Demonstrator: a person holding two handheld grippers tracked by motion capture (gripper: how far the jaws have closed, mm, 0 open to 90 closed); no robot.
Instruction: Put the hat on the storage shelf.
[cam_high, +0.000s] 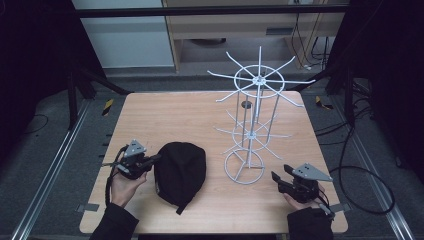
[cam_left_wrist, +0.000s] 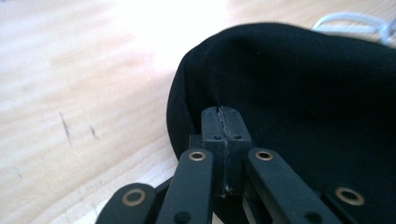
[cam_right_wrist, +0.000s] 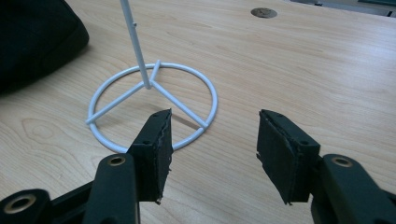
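A black fabric cap (cam_high: 180, 169) lies on the near-left part of the light wooden table (cam_high: 165, 115), its dome toward the far side and a short strap end pointing toward the person. The left gripper (cam_high: 150, 161) sits at the cap's left edge, held in the person's left hand (cam_high: 123, 182). In the left gripper view its jaws are pressed fully together, with their tips against the cap's (cam_left_wrist: 299, 88) dark cloth near a seam; whether any fabric is pinched between them cannot be told.

Just right of the cap stands a white wire display rack (cam_high: 252, 117): a ring base with three spokes, a thin upright pole, and two tiers of radiating prongs, the top tier wider. Its base ring (cam_right_wrist: 154, 105) lies close in front of the right gripper (cam_right_wrist: 212, 147), apart from it. That gripper (cam_high: 276, 179) rests low at the near-right of the table in the person's right hand (cam_high: 300, 200), its jaws spread wide with only bare tabletop between the padded faces.

A small round dark insert (cam_right_wrist: 263, 12) sits in the table beyond the rack. Black cables (cam_high: 360, 170) trail over the grey floor to the right.
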